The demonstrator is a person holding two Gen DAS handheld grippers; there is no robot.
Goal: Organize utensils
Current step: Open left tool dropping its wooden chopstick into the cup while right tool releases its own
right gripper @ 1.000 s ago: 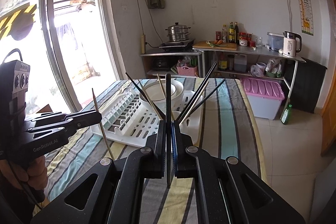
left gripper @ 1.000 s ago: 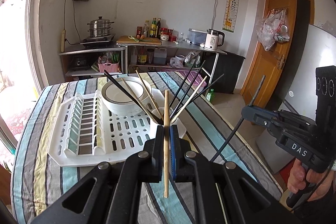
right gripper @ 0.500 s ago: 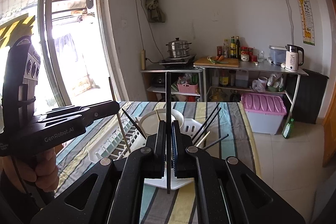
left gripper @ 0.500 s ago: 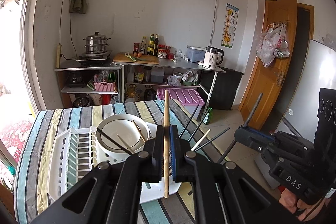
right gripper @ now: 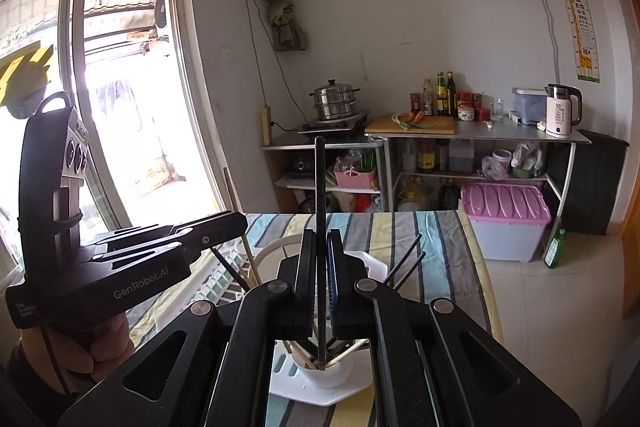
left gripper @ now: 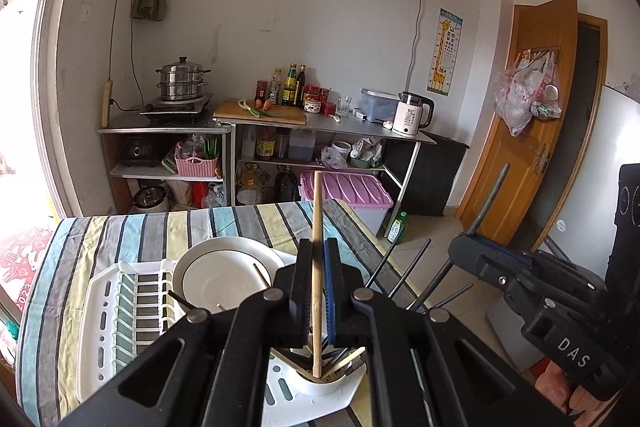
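The left gripper (left gripper: pixel 316 291) was clamped on a wooden chopstick (left gripper: pixel 317 267), and the right gripper (right gripper: pixel 319 283) on a black chopstick (right gripper: pixel 320 227), each tip just over the white cup (right gripper: pixel 326 375) below. It seemed the insertion step; next, a straight lowering and release.

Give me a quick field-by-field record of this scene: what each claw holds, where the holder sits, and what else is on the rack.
left claw: shut on pale wooden chopstick, upright
right claw: shut on black chopstick, upright
white round utensil cup: at a corner of the white plastic dish rack, holding mixed chopsticks
white bowl: on the rack
striped tablecloth: under the rack
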